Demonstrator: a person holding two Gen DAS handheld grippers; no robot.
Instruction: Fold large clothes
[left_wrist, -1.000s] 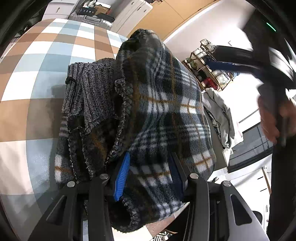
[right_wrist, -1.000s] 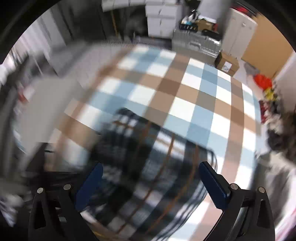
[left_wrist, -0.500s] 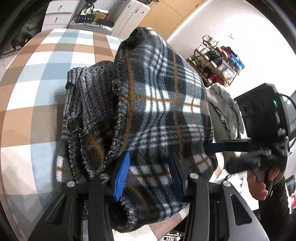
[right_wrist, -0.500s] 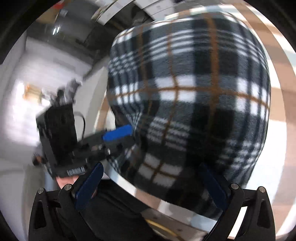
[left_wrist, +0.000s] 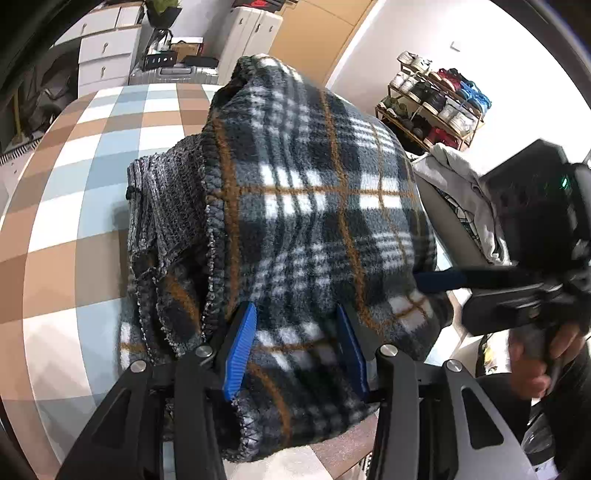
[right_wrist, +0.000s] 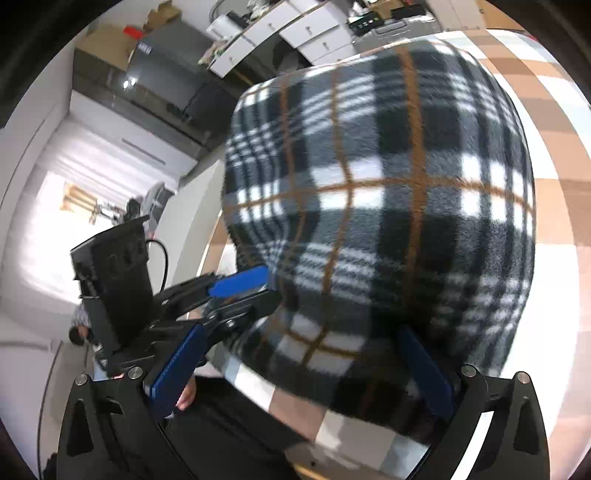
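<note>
A dark plaid fleece garment (left_wrist: 314, 192) lies in a folded heap on the checked table (left_wrist: 74, 184), with a grey knitted lining showing on its left. My left gripper (left_wrist: 295, 350) is shut on the garment's near edge, fabric bunched between its blue pads. From the right, one of the right gripper's fingers (left_wrist: 443, 280) touches the garment's side. In the right wrist view my right gripper (right_wrist: 301, 365) stands open wide around the garment (right_wrist: 388, 206) at the table's corner, its right pad half sunk in fleece. The left gripper (right_wrist: 258, 291) bites the fabric at left.
A pile of pale grey clothes (left_wrist: 461, 199) lies beyond the table's right edge, with a shoe rack (left_wrist: 432, 107) behind it. White drawers (left_wrist: 103, 59) and a suitcase (left_wrist: 173, 72) stand at the far end. A hand (left_wrist: 532, 373) holds the right gripper's handle.
The right gripper has come down from high on the right to the garment's right side, still open. The left gripper has kept its hold and rolled slightly.
</note>
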